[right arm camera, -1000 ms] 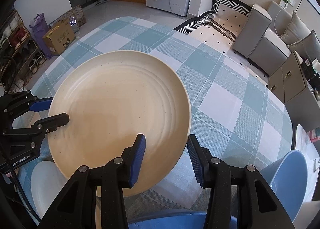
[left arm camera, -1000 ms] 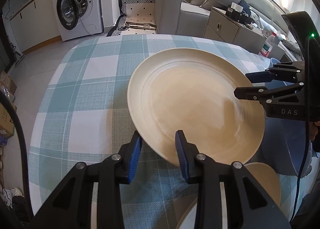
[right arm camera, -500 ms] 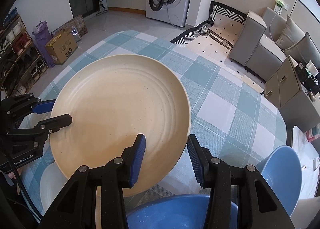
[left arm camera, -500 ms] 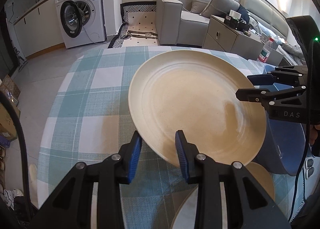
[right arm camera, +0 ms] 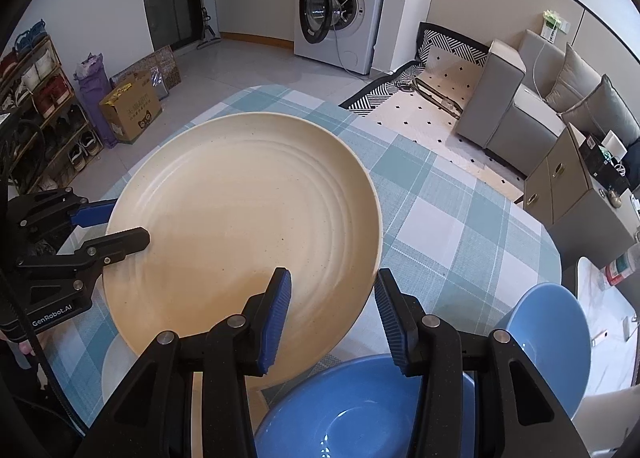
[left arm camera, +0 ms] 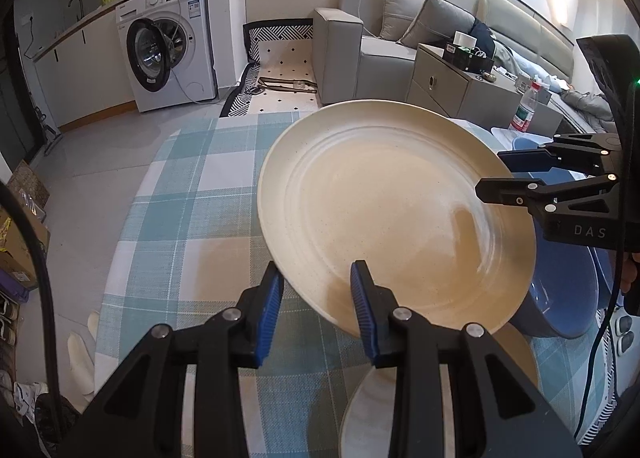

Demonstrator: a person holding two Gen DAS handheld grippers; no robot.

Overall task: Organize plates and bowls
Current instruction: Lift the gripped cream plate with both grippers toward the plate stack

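Two claws are clamped on one big cream plate [left arm camera: 384,209]: the left claw [left arm camera: 316,298] at its near rim, the right claw [right arm camera: 330,308] at the opposite rim. It is held tilted above the counter [left arm camera: 192,217], probably so that it can be stacked. Blue bowls [right arm camera: 360,410] lie beneath.

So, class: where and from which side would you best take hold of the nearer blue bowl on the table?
Grip the blue bowl by its rim, coming down from above with one finger inside and one outside. It sits upright and open, its wall thin enough to pinch but its body probably too wide to span. Both the left gripper and right gripper are holding the big plate.
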